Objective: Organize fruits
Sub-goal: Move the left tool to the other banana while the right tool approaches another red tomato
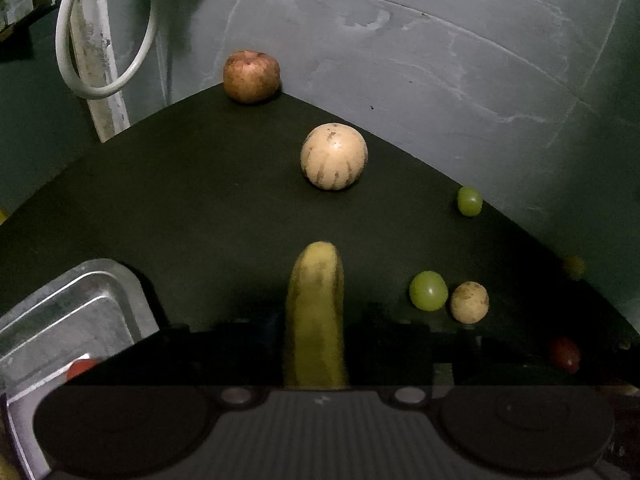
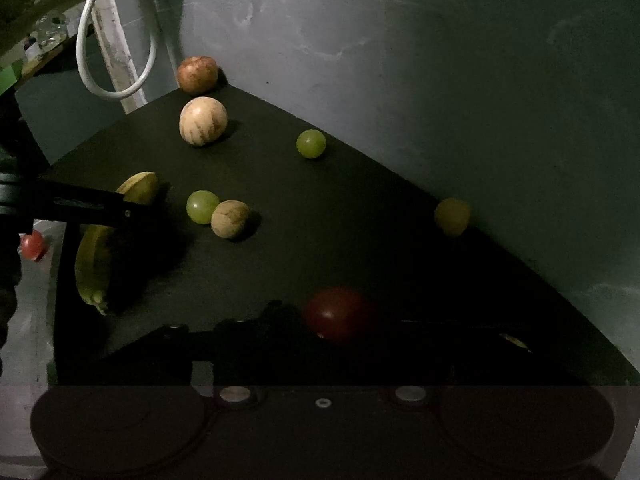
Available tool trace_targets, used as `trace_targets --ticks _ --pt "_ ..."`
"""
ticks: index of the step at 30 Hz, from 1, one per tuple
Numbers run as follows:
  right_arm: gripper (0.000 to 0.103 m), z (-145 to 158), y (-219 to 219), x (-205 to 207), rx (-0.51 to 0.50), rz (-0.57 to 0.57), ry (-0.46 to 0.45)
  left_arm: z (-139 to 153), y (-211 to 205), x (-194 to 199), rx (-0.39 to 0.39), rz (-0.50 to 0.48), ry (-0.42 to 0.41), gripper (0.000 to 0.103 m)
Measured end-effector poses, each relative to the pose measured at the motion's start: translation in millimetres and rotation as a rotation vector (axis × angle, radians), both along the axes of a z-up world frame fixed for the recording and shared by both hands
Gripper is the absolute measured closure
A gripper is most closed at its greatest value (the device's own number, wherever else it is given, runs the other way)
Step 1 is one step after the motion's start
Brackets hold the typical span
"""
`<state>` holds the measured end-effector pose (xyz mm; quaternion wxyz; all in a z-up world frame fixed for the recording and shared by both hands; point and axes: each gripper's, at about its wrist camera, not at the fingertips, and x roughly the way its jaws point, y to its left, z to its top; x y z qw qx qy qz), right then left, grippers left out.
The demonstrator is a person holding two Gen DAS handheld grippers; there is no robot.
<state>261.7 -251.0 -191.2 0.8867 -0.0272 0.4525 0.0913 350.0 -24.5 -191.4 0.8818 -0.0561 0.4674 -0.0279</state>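
A yellow banana [image 1: 316, 316] lies between my left gripper's dark fingers; the left gripper [image 1: 316, 344] looks shut on it, and in the right wrist view the left gripper [image 2: 100, 208] crosses over the banana [image 2: 94, 260]. A dark red tomato [image 2: 340, 314] sits between my right gripper's fingers; the right gripper [image 2: 340, 340] is too dark to judge. On the black mat [image 1: 180, 200] lie a pale striped melon [image 1: 334, 156], a brown apple [image 1: 251, 76], two green grapes [image 1: 428, 291] [image 1: 469, 201], and a small tan fruit [image 1: 469, 302].
A metal tray [image 1: 76, 316] at the left holds a small red tomato [image 1: 80, 367]. A yellowish fruit [image 2: 452, 216] lies by the grey wall [image 1: 440, 60]. A white cable loop [image 1: 104, 40] hangs at the back left.
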Motion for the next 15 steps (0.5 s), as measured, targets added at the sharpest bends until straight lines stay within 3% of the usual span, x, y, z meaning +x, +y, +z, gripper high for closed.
trace_targets --ticks 3,15 --pt "0.07 1.0 -1.5 0.7 -0.001 -0.004 -0.002 0.0 2.4 1.4 0.003 0.004 0.001 0.069" --pt "0.071 3.2 1.1 0.6 0.002 0.002 -0.006 1.9 5.3 0.7 -0.017 -0.005 0.016 0.07"
